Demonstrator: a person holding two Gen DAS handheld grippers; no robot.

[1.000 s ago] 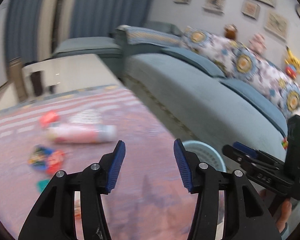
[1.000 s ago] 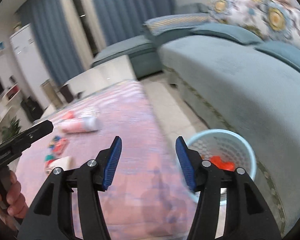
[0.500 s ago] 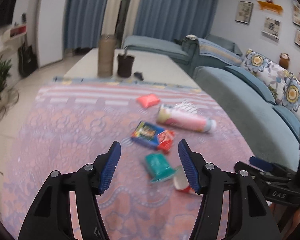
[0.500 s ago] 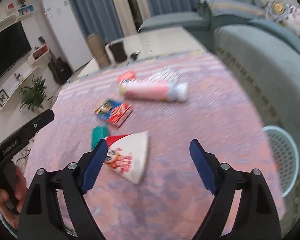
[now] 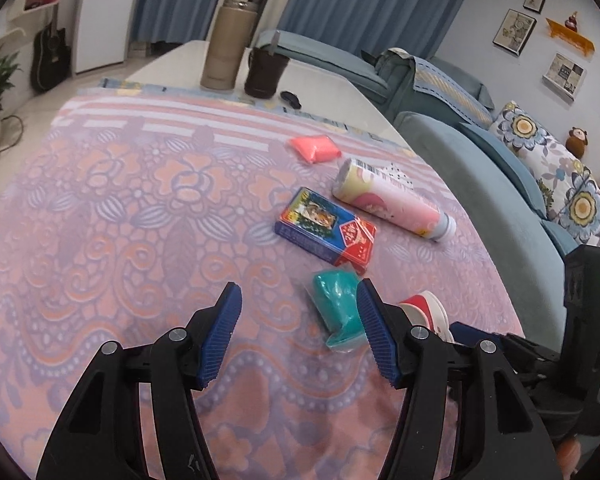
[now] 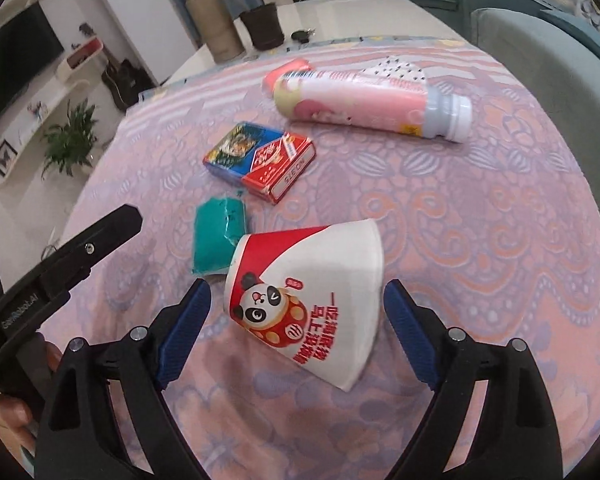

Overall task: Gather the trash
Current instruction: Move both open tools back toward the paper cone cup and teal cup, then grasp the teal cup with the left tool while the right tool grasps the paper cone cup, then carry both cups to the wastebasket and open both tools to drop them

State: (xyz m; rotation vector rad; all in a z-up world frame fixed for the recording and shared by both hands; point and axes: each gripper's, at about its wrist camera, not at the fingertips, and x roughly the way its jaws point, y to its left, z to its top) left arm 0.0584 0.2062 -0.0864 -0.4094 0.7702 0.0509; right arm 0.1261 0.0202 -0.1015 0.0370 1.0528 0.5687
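Left wrist view
Claw: left gripper (image 5: 300,330) spread about halfway, empty, above the patterned cloth (image 5: 112,216).
Nearest trash: teal pouch (image 5: 337,310) just beyond the right-hand pad, apart from it.
Advice: shift right to centre the pouch between the pads, then pinch across its narrow width.
Feel: pouch soft and crinkly, likely to squash; card box (image 5: 326,229) stiff and flat-sided; pink bottle (image 5: 394,200) smooth, round, lying on its side, likely to roll; pink packet (image 5: 315,148) pillowy, farthest.

Right wrist view
Claw: right gripper (image 6: 298,330) wide, jaws opening further, nothing pressed.
Trash: flattened paper cup (image 6: 306,300) lying on its side between the pads, neither pad touching it.
Advice: lower onto the cup, close across the creased walls gently, thin paper folding easily.
Neighbours: teal pouch touching the cup's rim on the left; box and bottle farther off.
Bin: not seen in either view.
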